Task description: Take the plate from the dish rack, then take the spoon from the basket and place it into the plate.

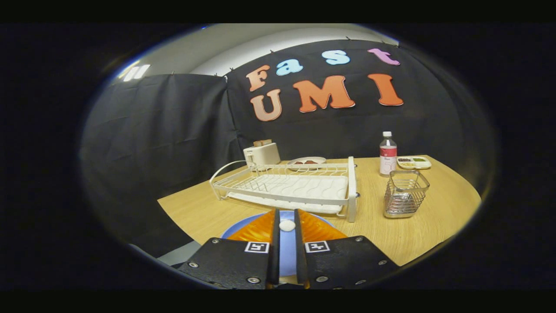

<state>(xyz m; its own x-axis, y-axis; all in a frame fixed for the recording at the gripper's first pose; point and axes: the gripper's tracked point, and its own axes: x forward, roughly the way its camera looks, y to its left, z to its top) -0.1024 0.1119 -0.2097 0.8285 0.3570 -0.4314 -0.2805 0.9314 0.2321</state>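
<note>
A blue plate (pixel 287 256) lies on the wooden table (pixel 417 234) right under my gripper (pixel 286 214), in front of the white dish rack (pixel 286 187). The fingers stand nearly together, and a small white rounded piece, the end of the spoon (pixel 286 225), is pinched between them above the plate. The rest of the spoon is hidden by the fingers. The rack holds no dishes. A wire basket (pixel 405 193) stands to the right of the rack, beyond my fingers.
Behind the rack are a white toaster (pixel 262 153) and a plate with food (pixel 306 162). A bottle (pixel 388 154) and a small food tray (pixel 414 162) stand at the far right. The table's left edge drops off near the plate.
</note>
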